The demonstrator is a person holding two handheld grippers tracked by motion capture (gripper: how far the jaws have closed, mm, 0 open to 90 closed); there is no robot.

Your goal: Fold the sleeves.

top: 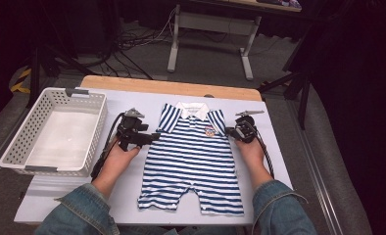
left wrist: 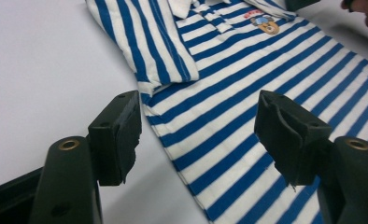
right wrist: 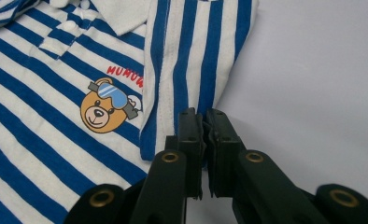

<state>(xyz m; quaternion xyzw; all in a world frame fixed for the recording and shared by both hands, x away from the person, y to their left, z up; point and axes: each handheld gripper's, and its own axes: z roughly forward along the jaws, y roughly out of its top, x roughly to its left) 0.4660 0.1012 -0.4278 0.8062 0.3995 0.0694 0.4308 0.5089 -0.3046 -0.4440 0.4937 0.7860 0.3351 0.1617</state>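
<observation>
A blue-and-white striped baby romper (top: pixel 191 161) with a white collar lies flat on the white table, a bear badge (right wrist: pixel 102 109) on its chest. My left gripper (top: pixel 154 137) is at the romper's left side, just below the sleeve (left wrist: pixel 149 42). Its jaws stand open, with the garment's side edge (left wrist: pixel 173 140) between them and not touched. My right gripper (right wrist: pixel 203 116) sits at the hem of the other sleeve (right wrist: pixel 196 56), jaws closed together on the hem's edge. In the high view this gripper (top: pixel 229 131) lies level with the badge.
A white perforated basket (top: pixel 19 147) stands empty at the table's left. The white table surface (top: pixel 132 196) has a wooden strip (top: pixel 171 87) along its far edge. Beyond it are desk legs and cables on the floor. The person's denim sleeves come in at the bottom.
</observation>
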